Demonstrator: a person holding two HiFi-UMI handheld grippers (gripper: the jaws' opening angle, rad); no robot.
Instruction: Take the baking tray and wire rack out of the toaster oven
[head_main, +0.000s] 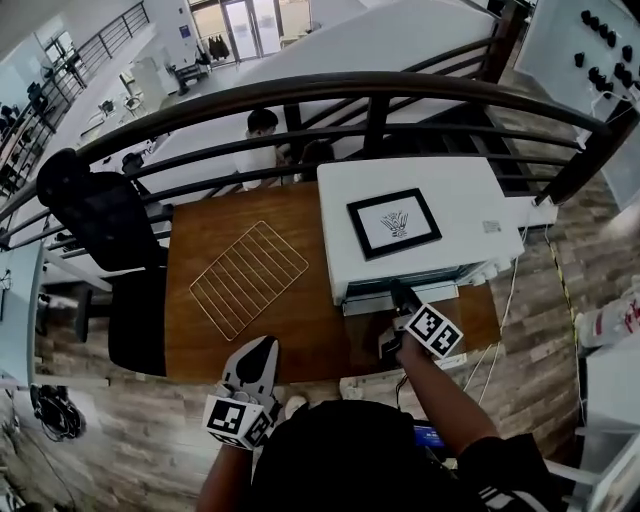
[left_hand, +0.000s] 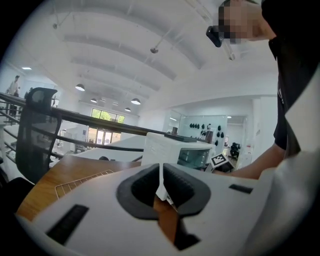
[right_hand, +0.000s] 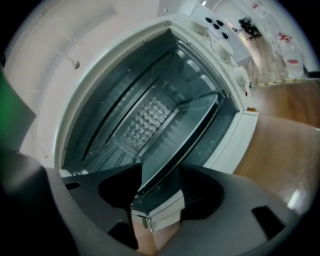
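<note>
While right tongs stand wide astride front edge at open oven mouth (door rim or lip, unclear), confirm it is tray, seemingly still inside, before pinching; draw out level. Left tongs shut, empty, at worktop near edge; rack already out, left of oven.
</note>
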